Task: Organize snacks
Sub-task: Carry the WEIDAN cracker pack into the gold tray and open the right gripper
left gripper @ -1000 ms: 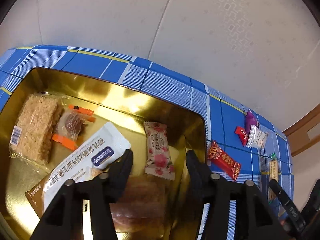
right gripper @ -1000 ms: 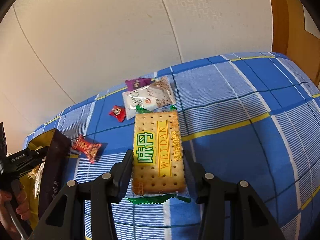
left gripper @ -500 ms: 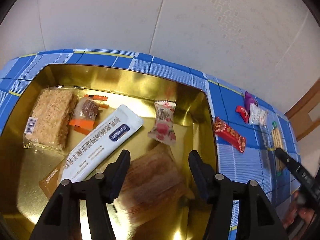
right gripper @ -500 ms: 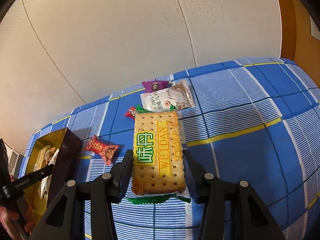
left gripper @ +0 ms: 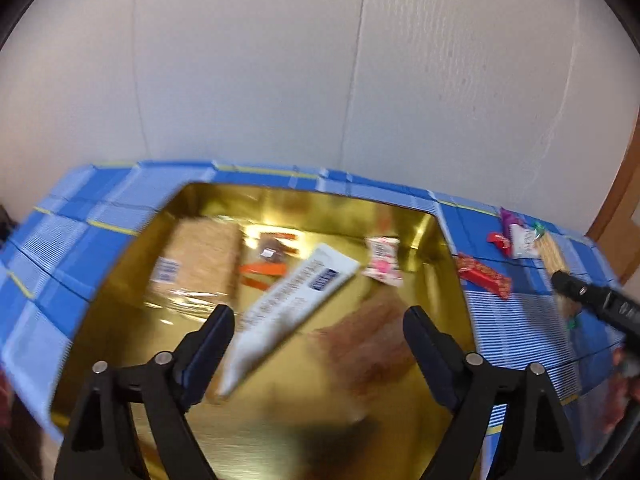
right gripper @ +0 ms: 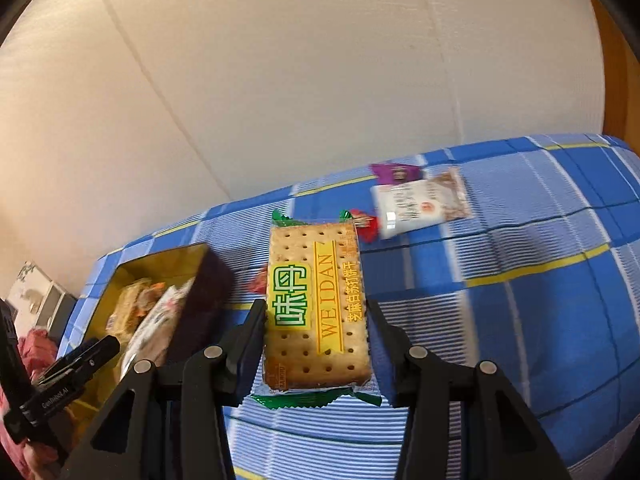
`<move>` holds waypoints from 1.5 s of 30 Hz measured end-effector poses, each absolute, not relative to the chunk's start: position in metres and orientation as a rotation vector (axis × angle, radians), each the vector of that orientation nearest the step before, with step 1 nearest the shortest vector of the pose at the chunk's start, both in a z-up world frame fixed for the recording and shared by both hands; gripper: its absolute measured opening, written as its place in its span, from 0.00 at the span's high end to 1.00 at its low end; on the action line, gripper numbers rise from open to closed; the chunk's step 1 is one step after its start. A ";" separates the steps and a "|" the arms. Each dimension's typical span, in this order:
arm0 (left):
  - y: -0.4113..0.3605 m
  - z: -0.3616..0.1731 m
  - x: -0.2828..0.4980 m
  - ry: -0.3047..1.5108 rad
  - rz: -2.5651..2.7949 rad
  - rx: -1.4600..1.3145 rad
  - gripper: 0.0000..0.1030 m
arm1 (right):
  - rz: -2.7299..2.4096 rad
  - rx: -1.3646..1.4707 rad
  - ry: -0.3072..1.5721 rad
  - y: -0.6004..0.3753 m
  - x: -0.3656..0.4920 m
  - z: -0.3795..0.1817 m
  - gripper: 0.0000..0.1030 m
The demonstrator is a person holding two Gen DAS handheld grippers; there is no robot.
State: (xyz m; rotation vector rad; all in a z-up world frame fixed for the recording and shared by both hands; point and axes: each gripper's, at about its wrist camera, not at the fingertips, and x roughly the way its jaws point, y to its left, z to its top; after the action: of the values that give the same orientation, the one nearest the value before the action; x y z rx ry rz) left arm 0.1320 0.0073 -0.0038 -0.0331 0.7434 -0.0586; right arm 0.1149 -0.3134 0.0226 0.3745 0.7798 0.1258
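My left gripper (left gripper: 318, 314) hovers over the open gold tin (left gripper: 320, 204); its jaws are opening and nothing is between them. In the tin lie a rice crisp bar (left gripper: 200, 256), an orange-wrapped sweet (left gripper: 272, 252), a long white packet (left gripper: 296, 300), a pink candy (left gripper: 384, 260) and a brown packet (left gripper: 368, 352). My right gripper (right gripper: 316, 308) is shut on a green-edged cracker packet (right gripper: 312, 264), held above the blue checked cloth just right of the tin (right gripper: 168, 256).
On the cloth right of the tin lie a red packet (left gripper: 484, 276), a small red candy (right gripper: 366, 222), a purple sweet (right gripper: 396, 172) and a white sachet (right gripper: 416, 204). A pale wall stands behind the table. A person's hand in a pink sleeve (right gripper: 32, 348) holds the left gripper.
The left gripper pulled back from the tin and its jaws spread wide, leaving the brown packet lying inside. The right gripper carried the cracker packet leftward toward the tin.
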 end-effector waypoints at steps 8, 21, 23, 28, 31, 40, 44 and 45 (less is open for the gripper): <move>0.034 -0.003 0.118 0.768 -0.011 -0.023 0.12 | 0.291 0.310 0.711 -0.261 0.109 0.037 0.53; 0.083 -0.018 0.098 0.798 0.159 -0.038 0.12 | 0.575 0.112 0.755 -0.152 0.104 0.029 0.53; 0.087 -0.015 0.094 0.766 0.200 -0.018 0.12 | 0.613 0.082 0.765 -0.139 0.100 0.027 0.53; 0.102 -0.007 0.084 0.710 0.253 -0.051 0.11 | 0.667 -0.012 0.822 -0.105 0.098 0.013 0.53; 0.104 -0.010 0.085 0.724 0.272 -0.041 0.11 | 0.699 -0.040 0.875 -0.089 0.100 0.003 0.53; 0.112 -0.015 0.089 0.753 0.281 -0.092 0.11 | 0.693 -0.078 0.936 -0.070 0.108 -0.012 0.52; 0.119 -0.016 0.088 0.751 0.292 -0.138 0.11 | 0.702 -0.057 0.909 -0.075 0.104 -0.006 0.52; 0.120 -0.015 0.088 0.751 0.294 -0.143 0.11 | 0.706 -0.051 0.902 -0.077 0.104 -0.004 0.52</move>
State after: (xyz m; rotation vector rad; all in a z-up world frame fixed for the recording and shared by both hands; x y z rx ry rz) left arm 0.0876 0.1196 -0.0155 -0.1433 0.7515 0.2938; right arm 0.1035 -0.0766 -0.0042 -0.0514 0.9020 0.7061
